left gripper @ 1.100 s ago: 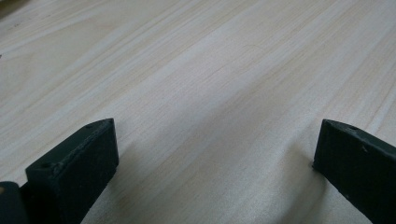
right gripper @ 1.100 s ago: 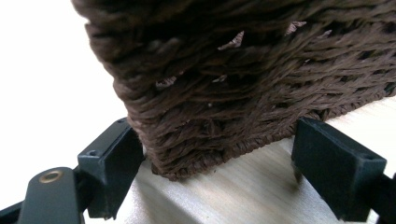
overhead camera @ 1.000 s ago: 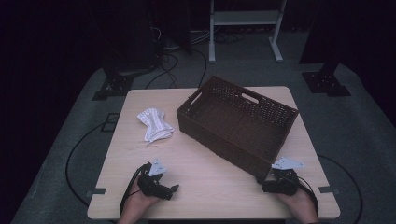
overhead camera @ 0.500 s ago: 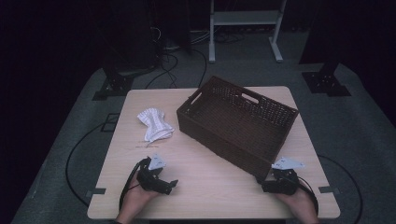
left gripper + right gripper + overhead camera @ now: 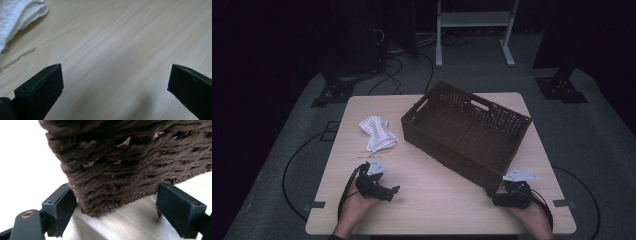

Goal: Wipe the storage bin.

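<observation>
A dark brown wicker basket (image 5: 452,145) stands askew on the right half of the pale wooden table (image 5: 437,200). A crumpled white cloth (image 5: 377,132) lies to its left. My left gripper (image 5: 388,191) is held low over the front left of the table. Its jaws stand wide open over bare wood (image 5: 125,37), and the cloth (image 5: 17,15) is off to one side ahead. My right gripper (image 5: 497,196) sits at the basket's near corner. That corner (image 5: 125,157) reaches in between its open jaws; one jaw lies close against the weave, the other stands apart.
The table's front edge runs just under both hands. Cables loop over the grey floor (image 5: 302,165) around the table. Dark stand feet (image 5: 332,95) and a white frame (image 5: 472,20) stand beyond the far edge.
My left gripper has shifted a little away from the front edge, toward the cloth, and risen slightly. The right gripper and the basket have stayed put.
</observation>
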{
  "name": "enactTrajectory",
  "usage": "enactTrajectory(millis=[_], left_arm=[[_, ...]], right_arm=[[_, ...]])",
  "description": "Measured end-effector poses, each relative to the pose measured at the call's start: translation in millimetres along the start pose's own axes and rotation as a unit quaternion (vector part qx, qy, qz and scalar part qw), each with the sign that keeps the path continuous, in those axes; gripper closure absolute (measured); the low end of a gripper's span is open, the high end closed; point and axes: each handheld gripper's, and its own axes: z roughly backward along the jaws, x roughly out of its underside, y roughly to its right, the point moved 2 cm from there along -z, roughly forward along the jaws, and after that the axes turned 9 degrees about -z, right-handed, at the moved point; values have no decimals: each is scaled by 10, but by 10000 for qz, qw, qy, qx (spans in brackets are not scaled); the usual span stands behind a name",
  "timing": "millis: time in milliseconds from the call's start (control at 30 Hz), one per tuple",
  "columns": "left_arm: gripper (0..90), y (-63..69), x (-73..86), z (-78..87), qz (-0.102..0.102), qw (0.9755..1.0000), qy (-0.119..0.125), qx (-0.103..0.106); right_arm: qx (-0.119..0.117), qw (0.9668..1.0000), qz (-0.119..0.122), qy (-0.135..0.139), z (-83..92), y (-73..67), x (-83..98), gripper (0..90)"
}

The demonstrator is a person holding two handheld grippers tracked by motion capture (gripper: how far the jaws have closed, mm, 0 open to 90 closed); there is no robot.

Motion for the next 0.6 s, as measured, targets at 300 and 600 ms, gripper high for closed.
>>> enactTrajectory(millis=[300, 600], left_arm=[[0, -141, -49, 77, 62, 9999, 76, -135], [0, -288, -112, 141, 127, 9995, 178, -244]], right_arm=[[0, 10000, 3, 1, 0, 0, 0, 163], [1, 10000, -1, 1, 0, 0, 0, 164]])
